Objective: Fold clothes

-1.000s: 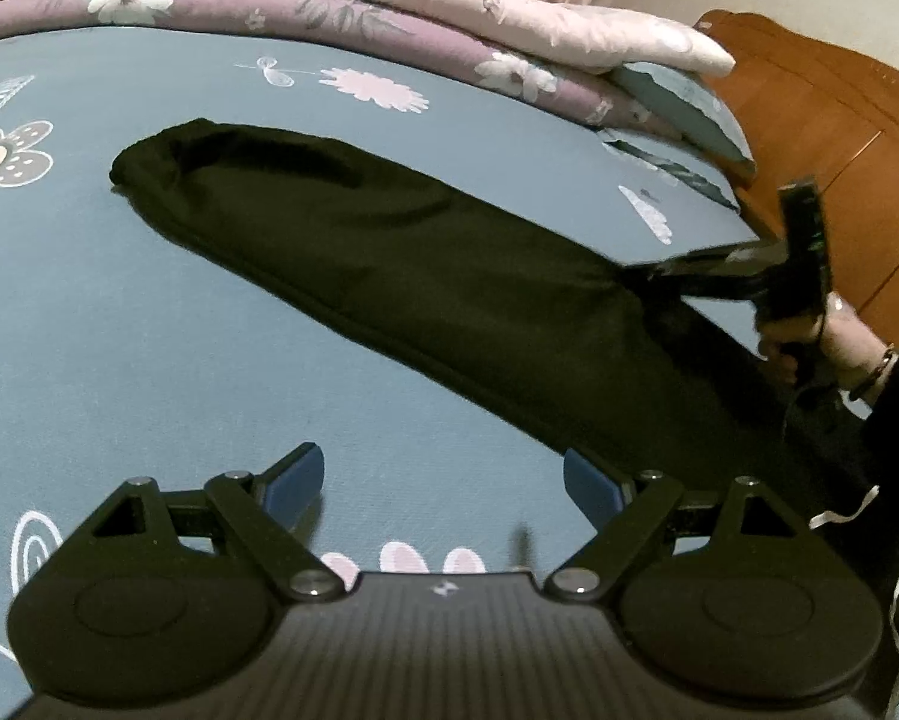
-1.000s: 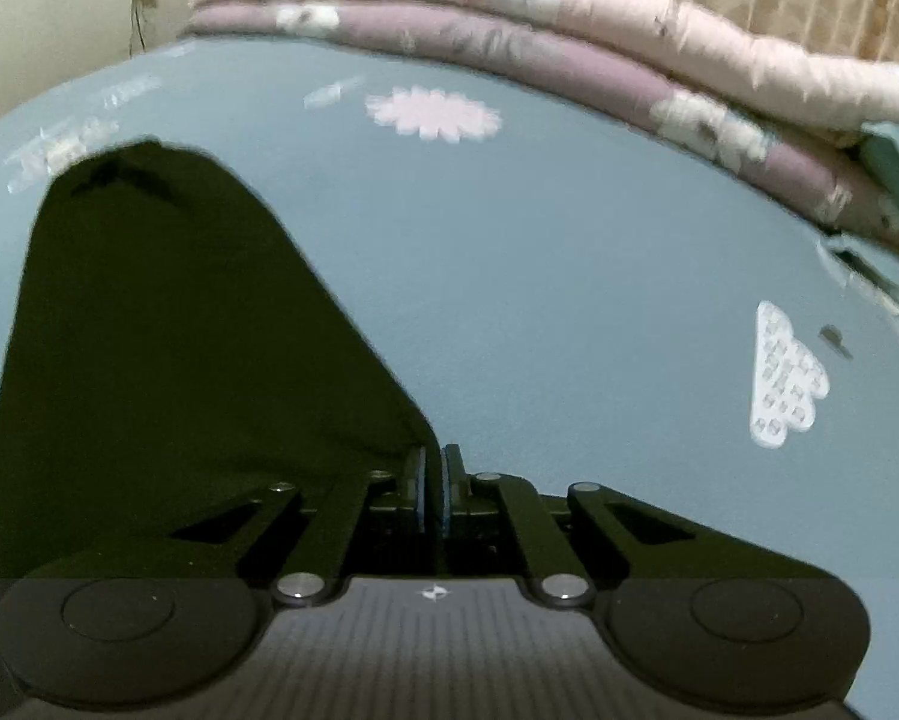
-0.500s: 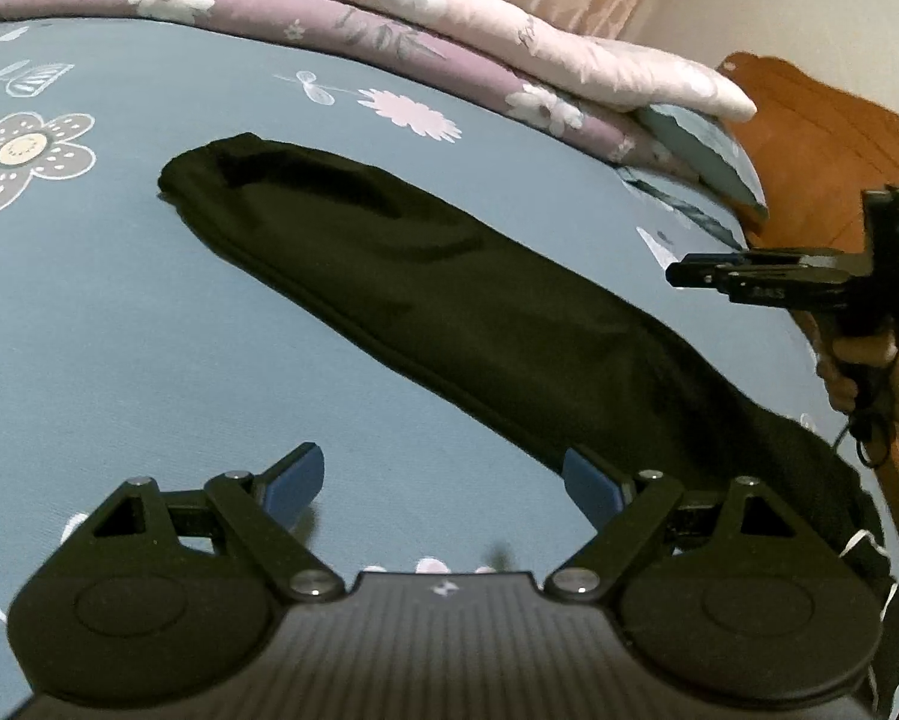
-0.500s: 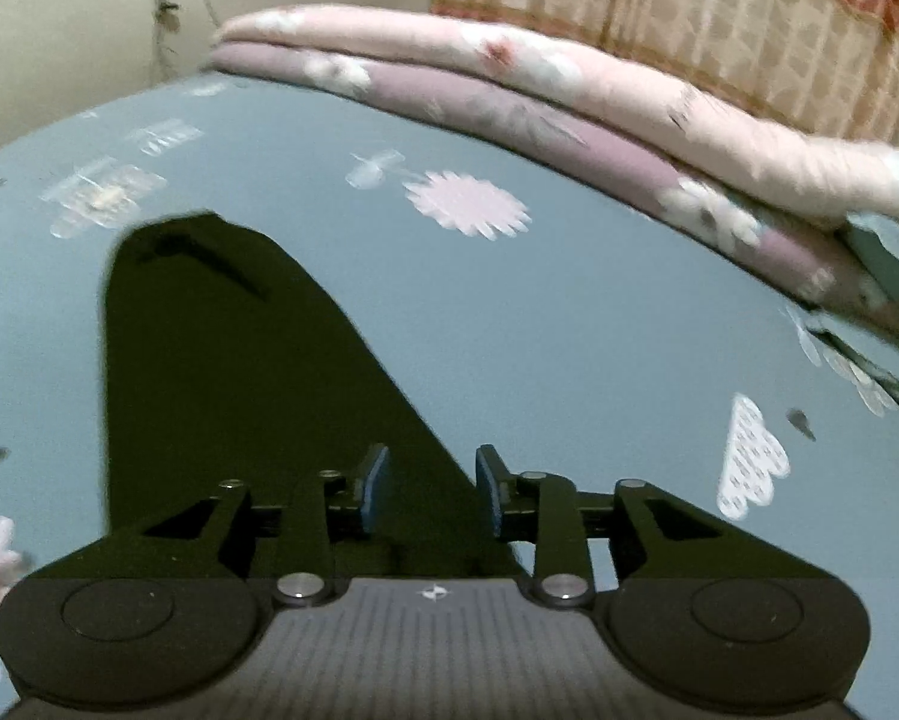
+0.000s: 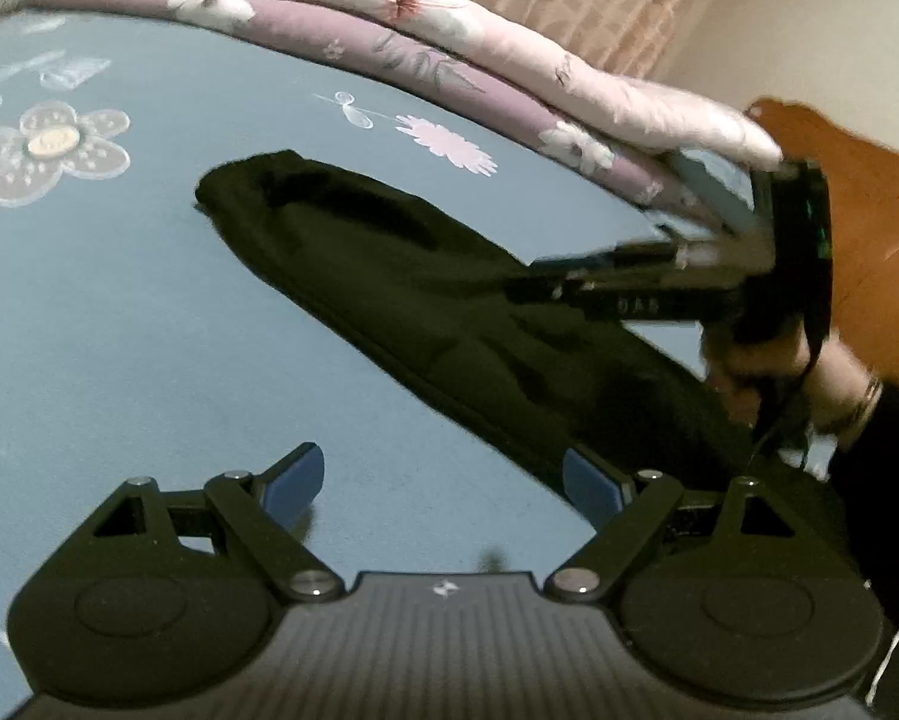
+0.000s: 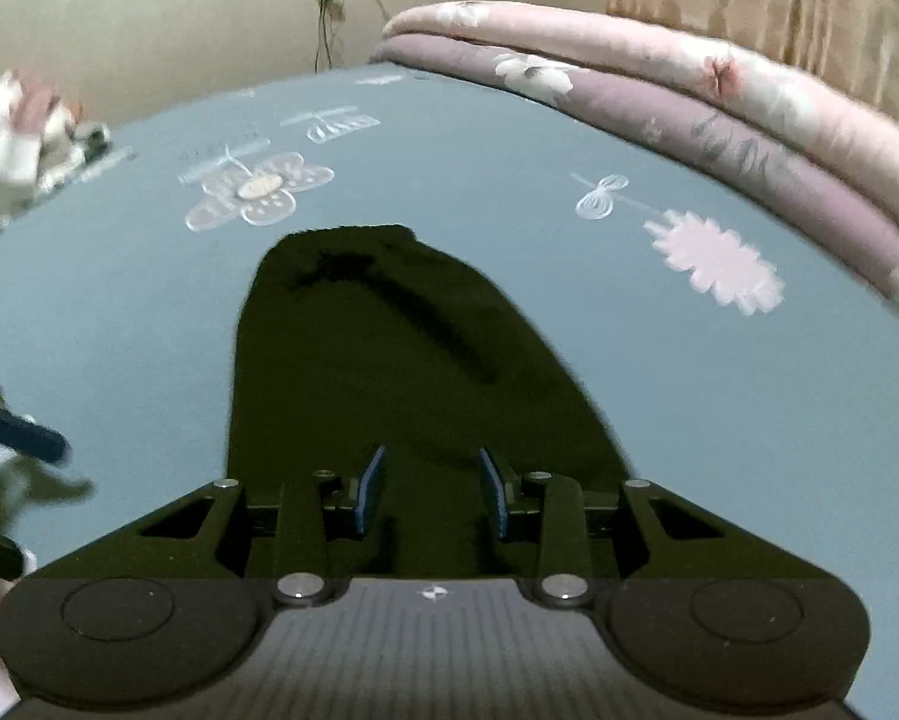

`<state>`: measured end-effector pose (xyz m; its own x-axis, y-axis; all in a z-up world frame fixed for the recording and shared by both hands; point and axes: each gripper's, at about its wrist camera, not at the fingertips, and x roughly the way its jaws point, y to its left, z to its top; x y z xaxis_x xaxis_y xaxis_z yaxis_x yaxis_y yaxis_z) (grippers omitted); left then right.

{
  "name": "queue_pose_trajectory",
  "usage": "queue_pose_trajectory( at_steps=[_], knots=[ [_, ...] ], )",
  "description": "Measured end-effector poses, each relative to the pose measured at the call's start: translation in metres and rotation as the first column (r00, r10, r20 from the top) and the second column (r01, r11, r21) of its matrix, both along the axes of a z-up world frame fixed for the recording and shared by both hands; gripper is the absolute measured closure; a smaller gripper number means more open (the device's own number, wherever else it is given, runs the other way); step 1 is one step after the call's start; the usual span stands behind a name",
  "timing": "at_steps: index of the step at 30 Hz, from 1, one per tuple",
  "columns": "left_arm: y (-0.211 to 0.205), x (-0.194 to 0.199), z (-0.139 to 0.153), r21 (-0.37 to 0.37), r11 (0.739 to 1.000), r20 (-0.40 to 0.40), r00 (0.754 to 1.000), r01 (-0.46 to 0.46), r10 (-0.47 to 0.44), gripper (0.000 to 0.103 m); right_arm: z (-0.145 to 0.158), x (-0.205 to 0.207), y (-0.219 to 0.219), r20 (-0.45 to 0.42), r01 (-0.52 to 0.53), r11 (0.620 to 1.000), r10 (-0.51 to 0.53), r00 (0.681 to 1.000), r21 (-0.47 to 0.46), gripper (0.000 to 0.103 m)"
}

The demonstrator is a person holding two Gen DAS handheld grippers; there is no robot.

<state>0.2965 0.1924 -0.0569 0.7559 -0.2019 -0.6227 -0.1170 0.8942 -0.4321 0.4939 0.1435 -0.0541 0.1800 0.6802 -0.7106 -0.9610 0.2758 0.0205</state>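
Trousers (image 5: 425,312), black, lie flat on the blue bedsheet (image 5: 119,330), long axis running away from us toward the far quilts. Our right gripper (image 6: 430,495) hovers over the near end, jaws apart and empty; our left gripper (image 5: 443,480) gapes wide just beside the left edge. Right's closer.

- Left gripper (image 5: 443,480): black linkage arms, blue finger pads (image 5: 296,477), silver pivot screws, ribbed grey body.
- Right gripper (image 6: 430,492): same build (small white logo).
- Hand (image 5: 761,366): dark sleeve, possibly a bracelet.
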Motion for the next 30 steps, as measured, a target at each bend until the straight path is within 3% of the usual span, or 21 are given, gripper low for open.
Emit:
queue_pose_trajectory(
  at_steps=[2, 5, 9, 17, 24, 27, 30],
  knots=[
    [0.002, 0.004, -0.002, -0.024, 0.999, 0.018, 1.000, 0.026, -0.025, 0.018, -0.004, 0.001, -0.006, -0.038, 0.013, 1.000, -0.013, 0.999, 0.007, 0.065],
    [0.013, 0.007, -0.002, -0.052, 0.998, 0.072, 0.997, -0.020, 0.024, 0.018, -0.001, 0.009, -0.009, -0.098, 0.032, 0.999, -0.034, 0.995, -0.019, 0.065],
    [0.040, 0.020, 0.000, -0.138, 0.969, 0.034, 0.977, -0.204, 0.211, 0.018, 0.017, 0.033, 0.003, -0.151, 0.060, 0.995, -0.072, 0.986, -0.078, 0.065],
    [0.108, 0.083, 0.013, -0.193, 0.931, -0.034, 0.951, -0.308, 0.308, 0.023, 0.036, 0.087, 0.089, -0.155, 0.024, 0.999, -0.030, 0.987, -0.043, 0.061],
    [0.135, 0.121, -0.013, -0.197, 0.919, -0.148, 0.937, -0.341, 0.316, 0.031, 0.005, 0.107, 0.163, -0.163, -0.084, 0.990, 0.065, 0.984, -0.111, 0.060],
    [0.141, 0.127, -0.023, -0.203, 0.910, -0.157, 0.929, -0.362, 0.335, 0.032, -0.010, 0.107, 0.181, -0.169, -0.150, 0.976, 0.122, 0.978, -0.159, 0.060],
    [0.139, 0.133, -0.024, -0.191, 0.917, -0.138, 0.934, -0.352, 0.329, 0.033, -0.021, 0.103, 0.191, -0.187, -0.215, 0.957, 0.179, 0.966, -0.194, 0.059]
  ],
)
